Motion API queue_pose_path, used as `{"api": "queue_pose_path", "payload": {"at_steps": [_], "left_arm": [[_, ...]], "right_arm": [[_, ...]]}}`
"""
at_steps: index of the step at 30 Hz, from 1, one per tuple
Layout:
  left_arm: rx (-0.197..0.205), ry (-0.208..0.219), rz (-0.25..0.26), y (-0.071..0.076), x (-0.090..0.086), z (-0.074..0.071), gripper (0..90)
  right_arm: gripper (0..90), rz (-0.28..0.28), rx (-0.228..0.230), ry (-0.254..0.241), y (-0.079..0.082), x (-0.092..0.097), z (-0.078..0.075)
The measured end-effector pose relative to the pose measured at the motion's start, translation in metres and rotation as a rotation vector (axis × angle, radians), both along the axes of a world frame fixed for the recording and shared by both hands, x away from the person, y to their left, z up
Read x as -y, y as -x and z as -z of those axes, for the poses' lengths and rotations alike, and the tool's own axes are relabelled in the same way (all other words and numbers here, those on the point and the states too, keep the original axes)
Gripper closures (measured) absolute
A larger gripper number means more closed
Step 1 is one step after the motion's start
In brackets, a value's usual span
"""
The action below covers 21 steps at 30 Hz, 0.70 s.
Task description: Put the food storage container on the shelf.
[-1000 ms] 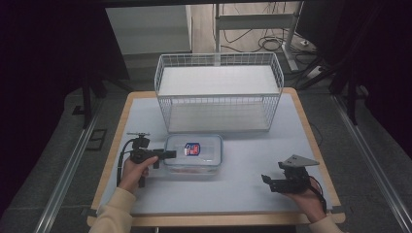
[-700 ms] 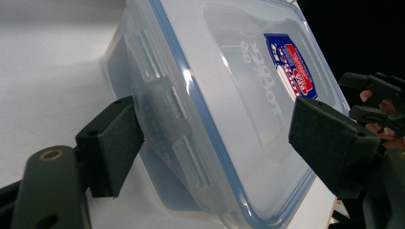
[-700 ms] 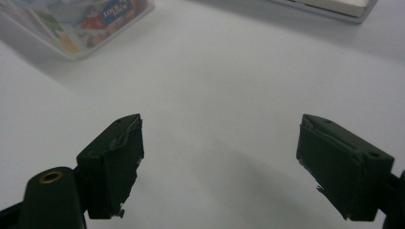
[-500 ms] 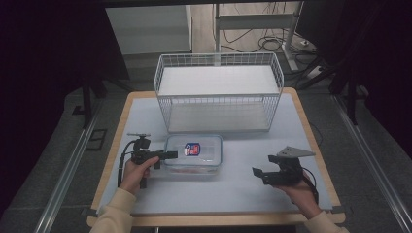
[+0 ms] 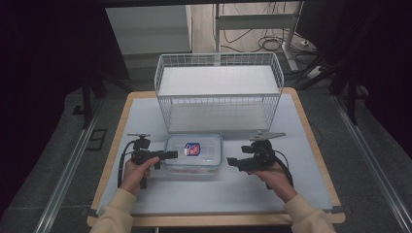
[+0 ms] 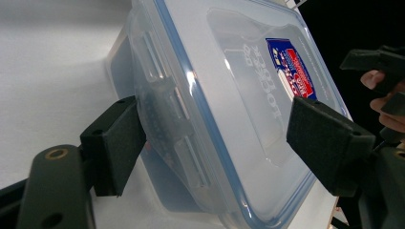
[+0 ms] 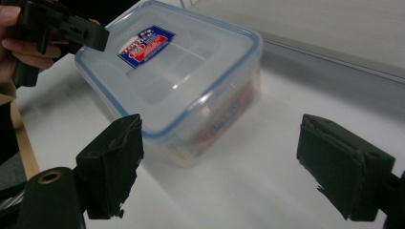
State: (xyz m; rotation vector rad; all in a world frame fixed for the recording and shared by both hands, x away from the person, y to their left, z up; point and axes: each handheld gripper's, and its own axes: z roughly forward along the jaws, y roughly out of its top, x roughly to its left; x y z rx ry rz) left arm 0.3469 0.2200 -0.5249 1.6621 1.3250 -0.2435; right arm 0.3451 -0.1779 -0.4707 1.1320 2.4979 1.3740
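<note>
High view, left to right. The left gripper (image 5: 171, 155), held in the person's left hand (image 5: 136, 171) toward the near-left part of the table (image 5: 145, 109), reaches the left short end of the clear plastic container (image 5: 194, 153); in the left gripper view its jaws, which have just been closing a little, straddle that end, one pad (image 6: 114, 143) touching the side wall at the latch, the other pad (image 6: 329, 138) lying over the lid, and whether they clamp cannot be told. The container, with a blue-rimmed lid and a red-and-blue label (image 5: 192, 149), lies flat on the table near the middle of the near edge, just in front of the white wire basket (image 5: 218, 92) that stands at the far edge. The right gripper (image 5: 230, 161), in the right hand (image 5: 274, 177), sits just beside the container's right end; in the right gripper view its jaws stand wide apart with nothing between them, the container ahead.
</note>
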Motion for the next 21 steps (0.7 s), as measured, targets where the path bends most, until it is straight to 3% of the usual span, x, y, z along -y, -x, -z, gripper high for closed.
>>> {"api": "queue_pose_path", "payload": {"at_steps": [3, 6, 15, 21], "left_arm": [[-0.001, 0.002, -0.004, 0.000, 0.000, 0.000, 21.5], [-0.001, 0.004, -0.011, 0.000, 0.001, 0.000, 21.6], [-0.001, 0.006, -0.012, 0.000, 0.001, 0.000, 21.8], [0.001, 0.009, -0.011, 0.000, 0.000, 0.000, 21.9]], "right_arm": [[15.0, -0.015, -0.018, 0.006, -0.006, -0.011, 0.002], [15.1, -0.018, -0.055, -0.027, -0.013, -0.022, 0.005], [15.0, 0.003, -0.113, -0.056, -0.030, -0.040, 0.012], [14.9, 0.020, -0.193, -0.069, -0.038, -0.041, 0.026]]}}
